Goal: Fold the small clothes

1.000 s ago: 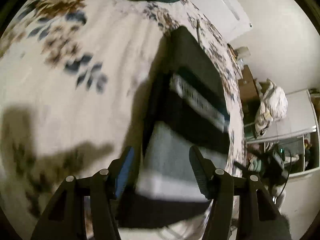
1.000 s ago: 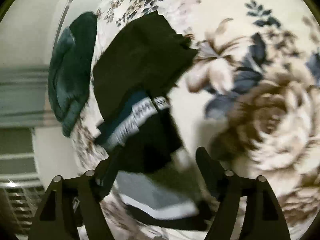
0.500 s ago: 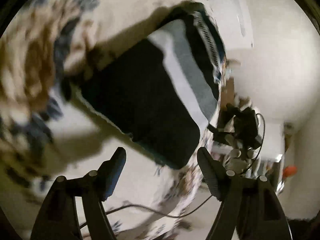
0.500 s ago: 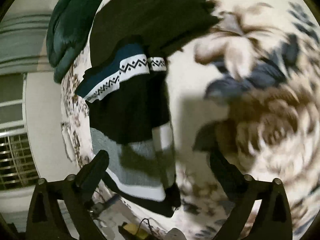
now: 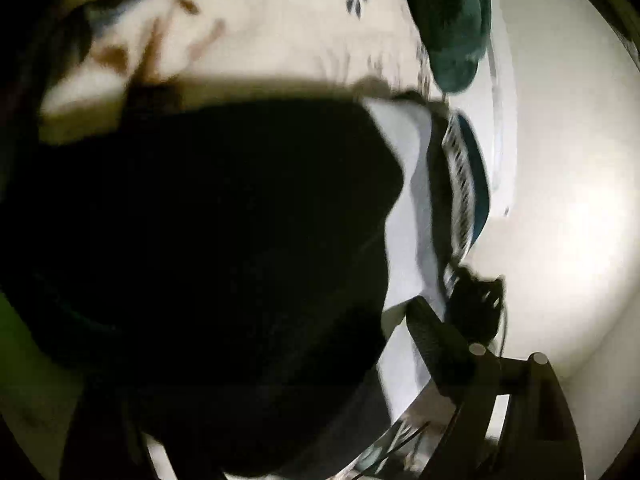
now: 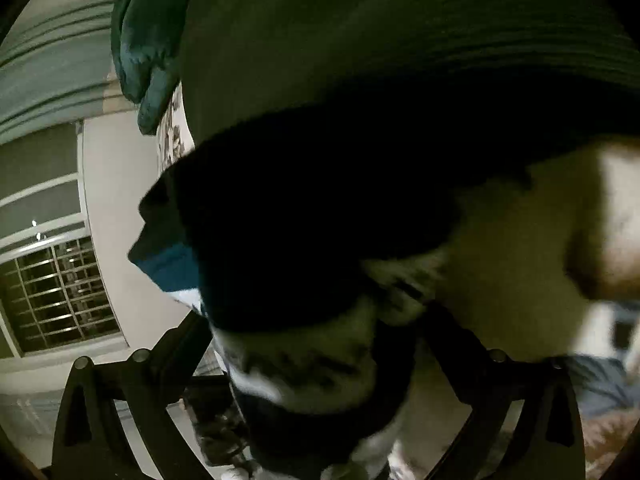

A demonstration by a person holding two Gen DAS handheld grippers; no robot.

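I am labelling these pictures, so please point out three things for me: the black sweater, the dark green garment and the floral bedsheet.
black sweater (image 5: 224, 248): left wrist view, on its dark body.
dark green garment (image 5: 448, 20): left wrist view, on its middle.
floral bedsheet (image 5: 280, 32): left wrist view, on a bare pale part.

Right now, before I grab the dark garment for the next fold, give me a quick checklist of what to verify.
1. Left gripper placement: jaws opening, dark garment between them, one finger lost in shadow: cannot tell.
2. Right gripper placement: jaws closing, the garment's striped edge between them, pads not pressing yet: ok.
3. Garment lying flat on the floral bed sheet: both views too close and blurred: cannot tell.
4. Teal garment clear of the fold: it lies apart near the bed's edge: ok.
5. Sharp view for aiming: not ok.
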